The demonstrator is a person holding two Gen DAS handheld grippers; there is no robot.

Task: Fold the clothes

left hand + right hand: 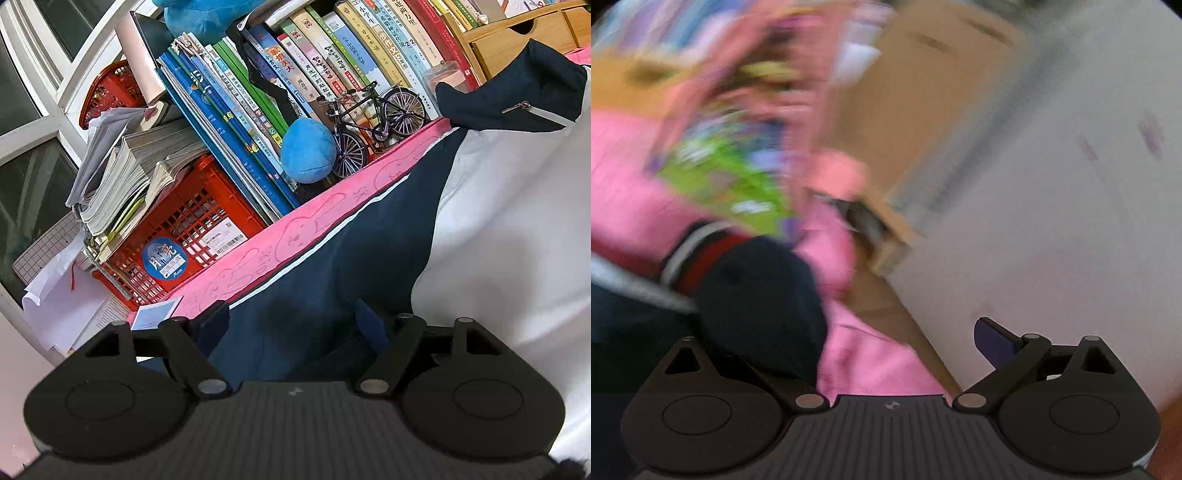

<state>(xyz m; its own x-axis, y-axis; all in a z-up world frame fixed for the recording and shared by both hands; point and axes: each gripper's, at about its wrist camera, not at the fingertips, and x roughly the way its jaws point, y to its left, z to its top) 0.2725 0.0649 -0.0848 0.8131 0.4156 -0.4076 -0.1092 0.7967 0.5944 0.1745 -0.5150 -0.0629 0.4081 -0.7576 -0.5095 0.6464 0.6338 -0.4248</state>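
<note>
nearest my left gripper, navy fabric of the jacket bunches between its jaws, which look closed on the thick fold. the jacket spreads navy and white across the pink cloth from centre to right of frame. my right gripper stands wide, nothing clamped, the navy sleeve cuff at lower left, all blurred.

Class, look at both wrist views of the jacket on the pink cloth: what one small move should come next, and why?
Probably bring the right gripper down onto the navy sleeve beside it and close. Its jaws stand wide with nothing pinched, and the striped cuff lies loose on the pink cloth. The left gripper has navy fabric of the jacket between its fingers; whether it grips is unclear.
</note>
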